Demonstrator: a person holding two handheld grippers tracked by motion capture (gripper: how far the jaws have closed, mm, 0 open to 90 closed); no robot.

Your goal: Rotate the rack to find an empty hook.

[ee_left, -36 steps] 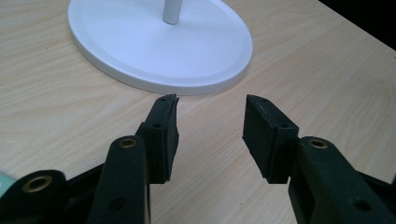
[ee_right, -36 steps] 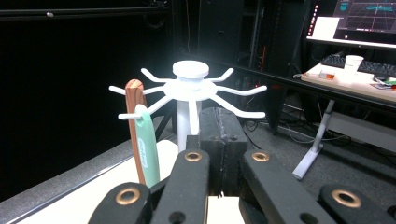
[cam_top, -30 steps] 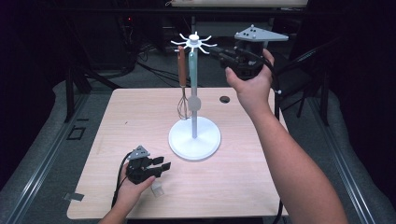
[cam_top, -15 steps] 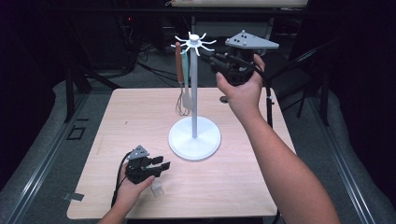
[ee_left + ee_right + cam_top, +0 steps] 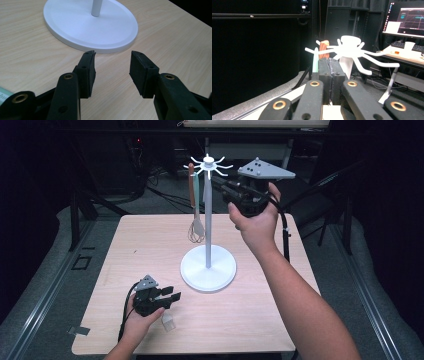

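— So, where is the right gripper [image 5: 219, 182]?

— Up high, level with the ring of white hooks [image 5: 207, 166] at the top of the stand [image 5: 208, 230]. Its tips point at the hooks from the right side in the high view.

— And its jaws?

— Clenched. In the right gripper view the two pads meet face to face, and I see nothing pinched between them. They have just started to ease apart, by very little.

— Where is the green-handled utensil [image 5: 198, 195]?

— On the stand, hanging from a hook on the left of the pole. In the right gripper view its mint handle [image 5: 315, 62] rises just behind the jaws' left side. Whether the gripper touches it, I cannot tell.

— Anything beside it?

— A whisk [image 5: 195, 232] with a brown handle hangs from the next hook, close to the utensil. Its wire loops are low, above the table [image 5: 150, 245].

— And the left gripper [image 5: 172, 295]?

— Low at the near left of the table, held in the person's hand. Its jaws stand released, well apart, with bare wood between them. In the left gripper view they aim at the rim of the stand's round white base [image 5: 100, 27], near it but not touching.
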